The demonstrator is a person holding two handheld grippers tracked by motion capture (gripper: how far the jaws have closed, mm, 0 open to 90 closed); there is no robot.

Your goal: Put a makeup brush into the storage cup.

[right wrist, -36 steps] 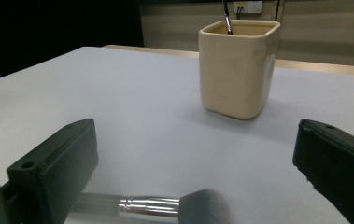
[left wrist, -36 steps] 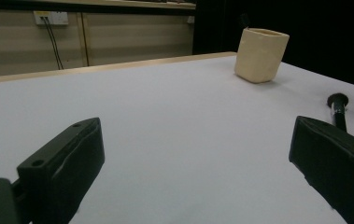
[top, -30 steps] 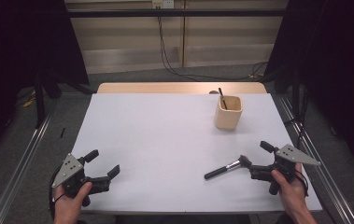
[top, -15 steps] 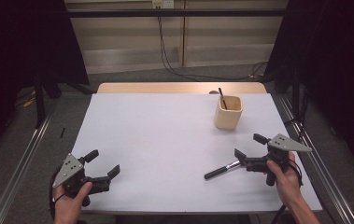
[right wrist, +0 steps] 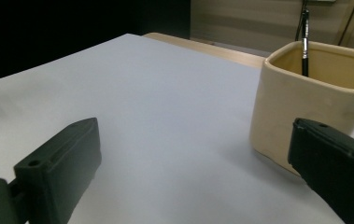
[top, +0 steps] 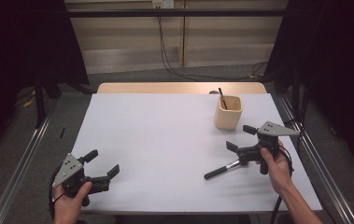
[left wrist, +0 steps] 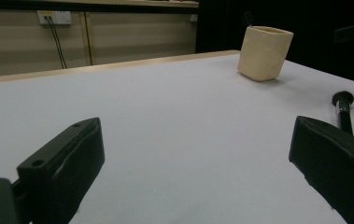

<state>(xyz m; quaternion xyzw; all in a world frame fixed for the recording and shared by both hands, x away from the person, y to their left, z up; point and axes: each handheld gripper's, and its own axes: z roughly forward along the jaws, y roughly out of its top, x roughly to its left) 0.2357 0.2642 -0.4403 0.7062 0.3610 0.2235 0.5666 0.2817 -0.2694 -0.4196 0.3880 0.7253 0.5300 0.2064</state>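
Note:
A cream square cup (top: 228, 113) stands at the far right of the white table (top: 165, 140), with a thin black stick (top: 221, 97) upright in it. A black-handled tool with a silver neck (top: 221, 170) lies flat on the table nearer the front. My right gripper (top: 239, 137) is open above the tool's inner end, apart from it. Its own view shows the cup (right wrist: 305, 98) and the stick (right wrist: 304, 46) close ahead, nothing between the jaws. My left gripper (top: 103, 162) stays open at the front left, low over the table. From there I see the cup (left wrist: 263, 52) and the tool (left wrist: 343, 107) far off.
A wooden strip (top: 179, 87) borders the table's far edge. Metal rails (top: 20, 158) run along both sides on the floor. Cables (top: 165, 42) hang down the back wall. Dark curtains close in left and right.
My right gripper has risen from the tool's end and moved away from me toward the cup, still open. The tool, the cup and my left gripper have stayed put.

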